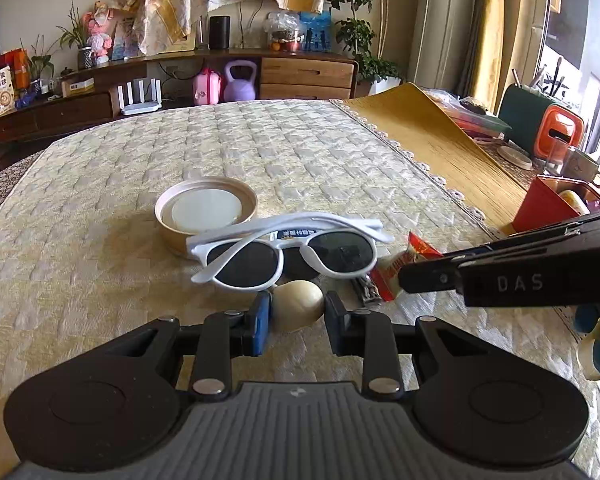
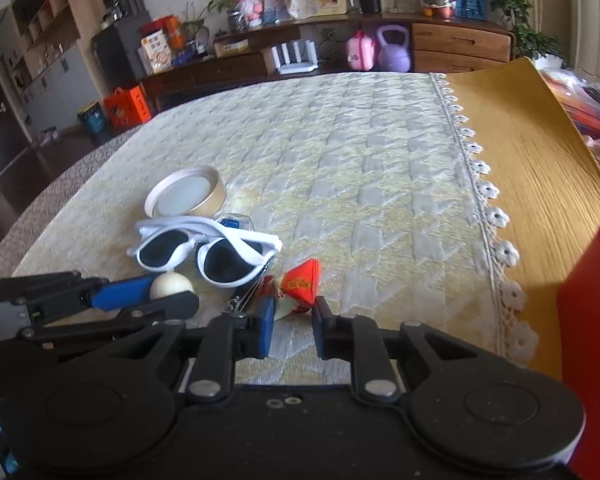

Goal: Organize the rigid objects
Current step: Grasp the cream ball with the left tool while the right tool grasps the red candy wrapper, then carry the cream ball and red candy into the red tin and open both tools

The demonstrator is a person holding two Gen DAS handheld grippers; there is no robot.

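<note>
A cream quilted tablecloth [image 1: 120, 184] covers the table, a wooden sideboard [image 1: 308, 74] behind. The left gripper [image 1: 298, 316] pinches a cream egg-shaped ball [image 1: 298, 304]; the right gripper [image 2: 294, 312] pinches a red wrapped candy [image 2: 302, 284], both just beside white sunglasses [image 1: 288, 252]

"DAS" in pale capitals on the black body of the right gripper [image 1: 400, 280], seen from the left wrist view. Blue label with yellow characters on the white sunglasses [image 1: 288, 254], too small to read. Snack bag [image 1: 2, 90] print on the far shelf illegible.
</note>
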